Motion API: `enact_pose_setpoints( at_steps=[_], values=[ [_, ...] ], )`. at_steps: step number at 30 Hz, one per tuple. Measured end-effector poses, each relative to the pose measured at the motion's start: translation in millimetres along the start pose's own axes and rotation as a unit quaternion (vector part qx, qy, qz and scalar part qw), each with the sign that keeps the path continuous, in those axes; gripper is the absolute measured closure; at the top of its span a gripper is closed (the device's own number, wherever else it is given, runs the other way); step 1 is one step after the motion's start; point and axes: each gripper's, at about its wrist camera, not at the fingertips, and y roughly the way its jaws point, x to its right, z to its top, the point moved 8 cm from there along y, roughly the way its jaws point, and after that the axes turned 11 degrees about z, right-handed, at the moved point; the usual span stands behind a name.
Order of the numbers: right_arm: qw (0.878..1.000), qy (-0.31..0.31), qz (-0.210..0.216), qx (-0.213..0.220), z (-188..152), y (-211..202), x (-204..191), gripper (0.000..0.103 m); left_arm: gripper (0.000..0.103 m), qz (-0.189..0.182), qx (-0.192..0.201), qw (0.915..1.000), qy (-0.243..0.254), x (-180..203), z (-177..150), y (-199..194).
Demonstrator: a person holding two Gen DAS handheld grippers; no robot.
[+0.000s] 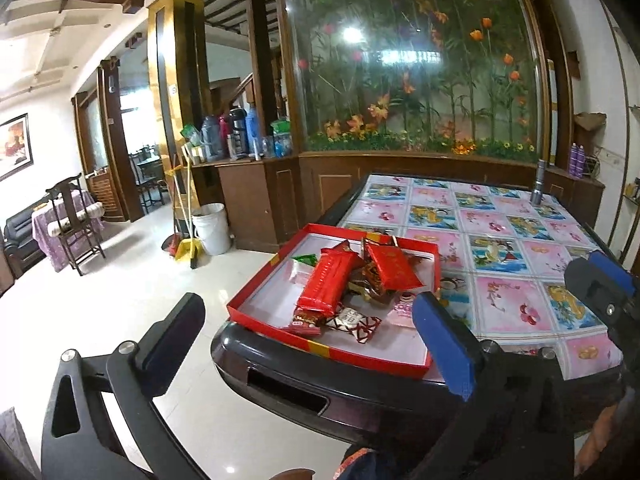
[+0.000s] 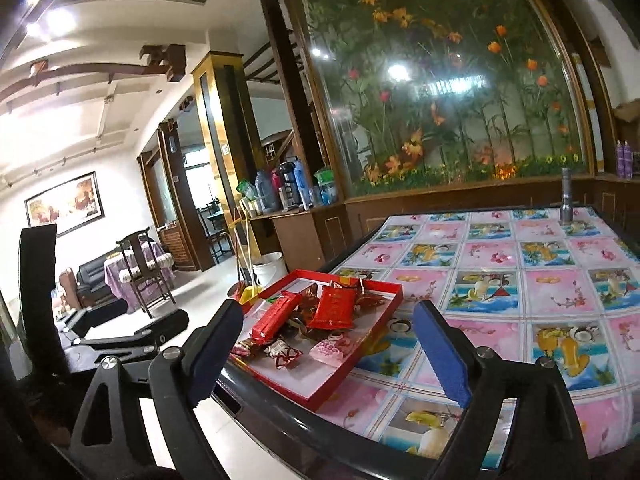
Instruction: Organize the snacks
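Observation:
A shallow red tray (image 1: 280,328) (image 2: 352,364) sits at the near left corner of the table. It holds a pile of snacks: a long red packet (image 1: 330,280) (image 2: 276,316), a red square packet (image 1: 390,266) (image 2: 334,306), a pink wrapped sweet (image 2: 330,350) and small red-and-white sweets (image 1: 352,322) (image 2: 284,354). My left gripper (image 1: 308,340) is open and empty, just in front of the tray. My right gripper (image 2: 328,354) is open and empty, a little back from the tray. The left gripper also shows in the right wrist view (image 2: 132,330).
The table (image 2: 520,300) has a pink and blue patterned cloth and a dark rim. A metal flashlight (image 1: 538,182) (image 2: 566,196) stands at its far edge. Left of the table are a white bucket (image 1: 212,228), brooms and a wooden counter with bottles.

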Motion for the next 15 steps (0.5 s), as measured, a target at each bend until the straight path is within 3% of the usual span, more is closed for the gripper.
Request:
enact_pose_setpoints(
  at_steps=[5, 15],
  values=[
    [1.0, 0.01, 0.008, -0.005, -3.3, 7.5, 4.7, 0.014, 0.0, 0.007, -0.022, 0.9997, 0.002, 4.8, -4.5, 12.3],
    [1.0, -0.001, 0.008, -0.009, -6.7, 10.8, -2.9, 0.014, 0.0, 0.014, -0.029, 0.9994, -0.009, -6.4, -13.8, 9.4]
  ],
)
